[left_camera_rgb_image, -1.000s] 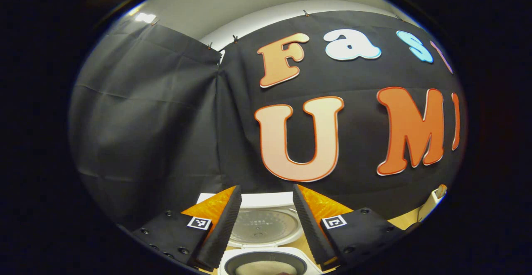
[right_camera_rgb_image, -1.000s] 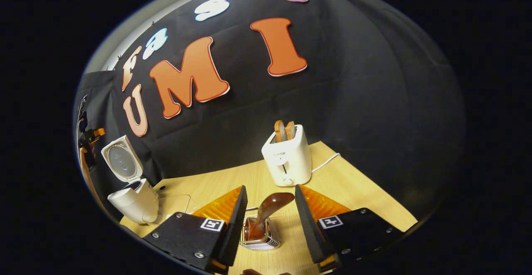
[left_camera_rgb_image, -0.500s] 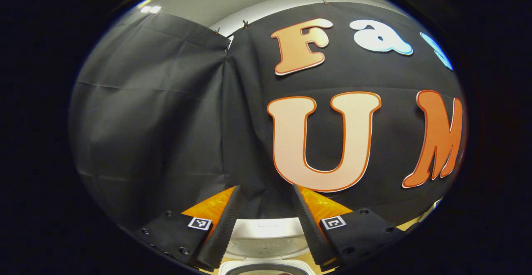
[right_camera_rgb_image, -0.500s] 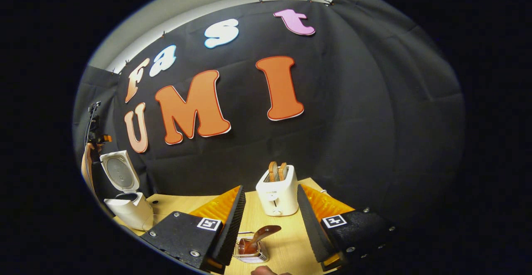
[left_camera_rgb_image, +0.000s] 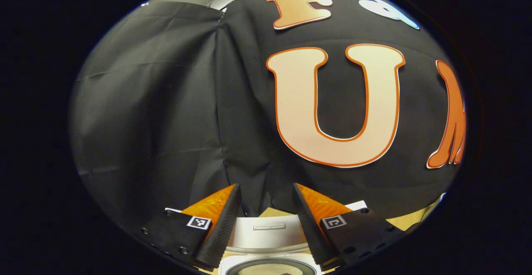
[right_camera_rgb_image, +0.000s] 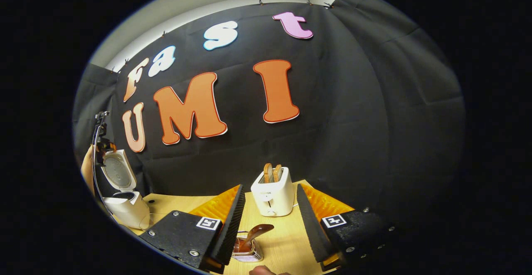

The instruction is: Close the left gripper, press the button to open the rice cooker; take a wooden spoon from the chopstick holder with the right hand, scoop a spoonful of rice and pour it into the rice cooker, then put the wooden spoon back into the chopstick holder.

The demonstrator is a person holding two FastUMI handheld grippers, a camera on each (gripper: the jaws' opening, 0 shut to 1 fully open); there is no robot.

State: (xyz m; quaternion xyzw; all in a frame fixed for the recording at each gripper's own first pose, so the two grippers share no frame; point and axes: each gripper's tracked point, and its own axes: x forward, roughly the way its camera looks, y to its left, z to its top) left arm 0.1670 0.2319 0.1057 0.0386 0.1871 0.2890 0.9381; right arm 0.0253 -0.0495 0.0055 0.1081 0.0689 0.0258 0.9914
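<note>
Your right gripper (right_camera_rgb_image: 269, 221) has pulled back from the chopstick holder (right_camera_rgb_image: 247, 251), jaws wide and empty, wooden spoon (right_camera_rgb_image: 253, 234) resting inside it; left gripper (left_camera_rgb_image: 262, 221), also open, hovers above the open-lidded rice cooker (right_camera_rgb_image: 124, 202), so the task looks finished.

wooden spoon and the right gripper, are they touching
Apart. In the right gripper view the right gripper is open, and the wooden spoon stands in the chopstick holder farther off, with bare table between it and both fingers.
</note>
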